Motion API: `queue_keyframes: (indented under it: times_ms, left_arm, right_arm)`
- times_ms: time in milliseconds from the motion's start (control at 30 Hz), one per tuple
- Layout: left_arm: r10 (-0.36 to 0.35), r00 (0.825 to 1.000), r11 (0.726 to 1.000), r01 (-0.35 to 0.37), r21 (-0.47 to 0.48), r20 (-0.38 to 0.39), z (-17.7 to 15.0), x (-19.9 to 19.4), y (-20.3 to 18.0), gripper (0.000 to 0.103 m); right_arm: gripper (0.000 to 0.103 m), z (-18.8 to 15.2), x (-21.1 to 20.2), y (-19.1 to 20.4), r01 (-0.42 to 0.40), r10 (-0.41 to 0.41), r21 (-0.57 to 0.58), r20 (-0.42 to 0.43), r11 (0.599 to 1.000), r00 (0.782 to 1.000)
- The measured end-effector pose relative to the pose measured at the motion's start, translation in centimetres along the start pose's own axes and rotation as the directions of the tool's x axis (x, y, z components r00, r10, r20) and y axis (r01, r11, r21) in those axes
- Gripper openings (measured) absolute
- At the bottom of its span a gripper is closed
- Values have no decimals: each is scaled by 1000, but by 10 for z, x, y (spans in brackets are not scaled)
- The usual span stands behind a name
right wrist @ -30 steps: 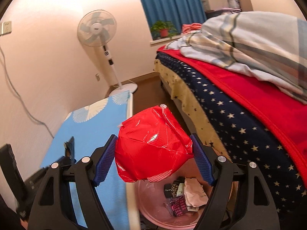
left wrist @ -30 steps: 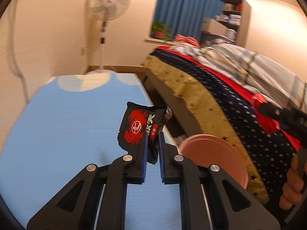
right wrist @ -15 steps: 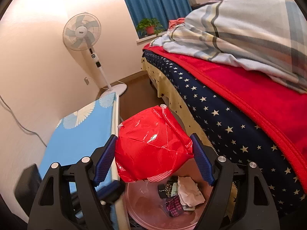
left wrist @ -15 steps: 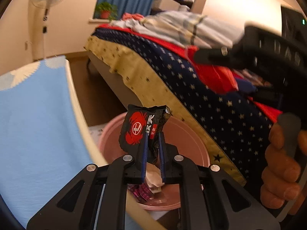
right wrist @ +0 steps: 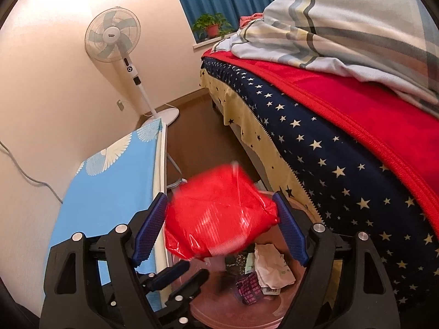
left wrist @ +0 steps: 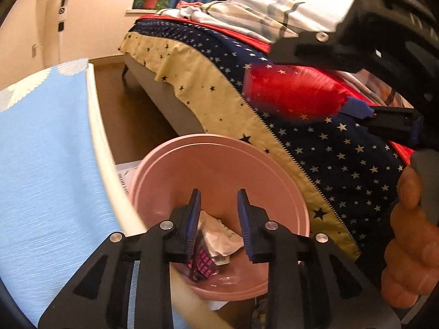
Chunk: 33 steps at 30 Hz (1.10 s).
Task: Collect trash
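Red crinkly plastic bag (right wrist: 219, 213) sits loose between right gripper (right wrist: 219, 230) pads; left gripper (left wrist: 218, 219) empty, spread over pink round bin (left wrist: 219, 148) — drop centrally.

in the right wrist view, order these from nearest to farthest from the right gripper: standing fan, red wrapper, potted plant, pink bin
1. red wrapper, between the right gripper fingers
2. pink bin, just below
3. standing fan, by the far wall, left
4. potted plant, on the windowsill

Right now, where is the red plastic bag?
In the right wrist view the red plastic bag sits between the right gripper fingers, blurred, above the pink bin, beside the bed.
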<state>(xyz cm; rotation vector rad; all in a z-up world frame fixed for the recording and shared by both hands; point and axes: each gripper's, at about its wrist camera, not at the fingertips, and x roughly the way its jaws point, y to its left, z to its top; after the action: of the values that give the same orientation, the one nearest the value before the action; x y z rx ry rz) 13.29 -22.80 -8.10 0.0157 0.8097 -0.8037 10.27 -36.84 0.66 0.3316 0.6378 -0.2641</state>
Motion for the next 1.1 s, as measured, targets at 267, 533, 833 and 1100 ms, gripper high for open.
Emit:
queue_keyframes:
  times_ms: [267, 533, 833, 1100]
  left_arm:
    - [33, 999, 999, -32, -27, 40, 2, -22, 16, 28]
    - [65, 993, 998, -63, -17, 102, 8, -57, 15, 27]
    - [147, 957, 989, -149, -9, 249, 19, -131, -2, 48]
    - [303, 883, 953, -284, -107, 358, -7, -200, -12, 88]
  right_arm:
    - [78, 2, -7, 0, -21, 21, 9, 19, 1000, 1000]
    - [78, 6, -37, 4, -47, 47, -7, 68, 999, 997]
    - [97, -6, -101, 13, -61, 72, -80, 148, 995, 986]
    - [98, -38, -141, 19, -33, 60, -161, 170, 986, 984]
